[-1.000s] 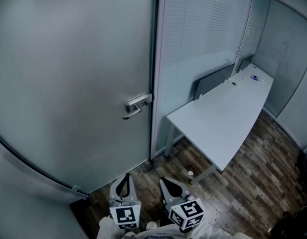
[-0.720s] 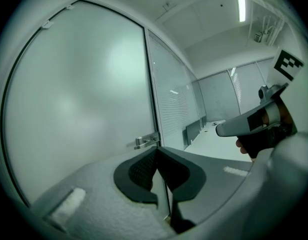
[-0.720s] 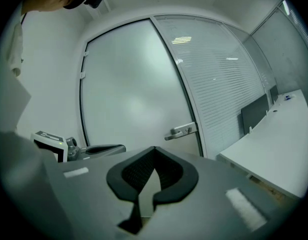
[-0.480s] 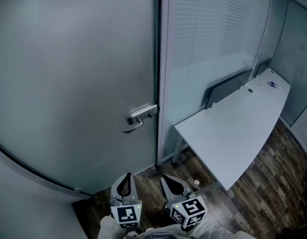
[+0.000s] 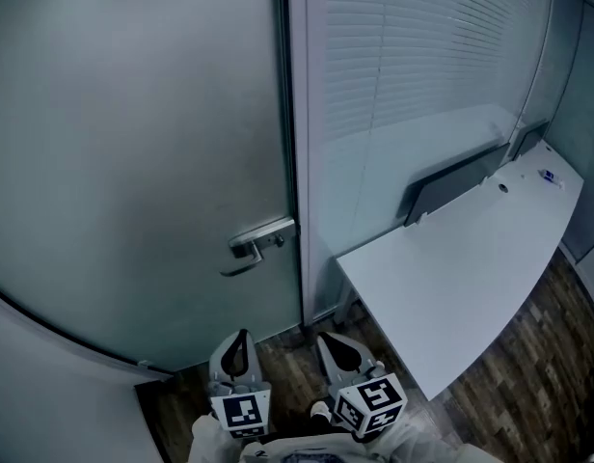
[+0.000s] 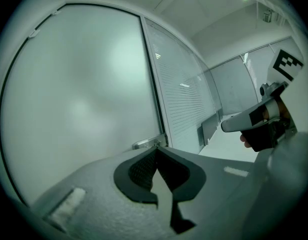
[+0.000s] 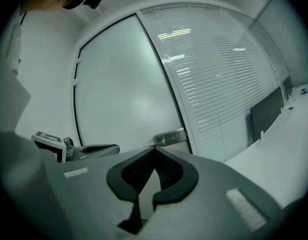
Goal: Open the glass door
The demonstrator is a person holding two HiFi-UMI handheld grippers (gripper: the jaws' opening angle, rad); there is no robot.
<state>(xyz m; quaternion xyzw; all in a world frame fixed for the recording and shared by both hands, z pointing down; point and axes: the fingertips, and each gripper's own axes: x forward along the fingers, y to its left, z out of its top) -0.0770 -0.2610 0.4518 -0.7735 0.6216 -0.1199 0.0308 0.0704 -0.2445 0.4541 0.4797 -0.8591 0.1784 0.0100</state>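
A frosted glass door point(image 5: 133, 162) stands closed ahead, with a metal lever handle point(image 5: 256, 243) at its right edge beside the door frame point(image 5: 295, 143). The same handle point(image 6: 148, 144) shows just over the left gripper's tips and again, as the handle point(image 7: 170, 136), in the right gripper view. My left gripper point(image 5: 241, 339) and right gripper point(image 5: 337, 343) are held low, side by side, short of the door and below the handle. Both have their jaws shut with nothing between them. Neither touches the door.
Right of the door runs a glass wall with blinds point(image 5: 422, 75). A long white desk point(image 5: 471, 268) with a dark panel point(image 5: 456, 183) stands along it at the right. Dark wood flooring point(image 5: 528, 394) lies under and beyond the desk.
The door, handle and desk have slid lower and larger in the head view as I moved closer. Both grippers stayed shut, side by side at the bottom.
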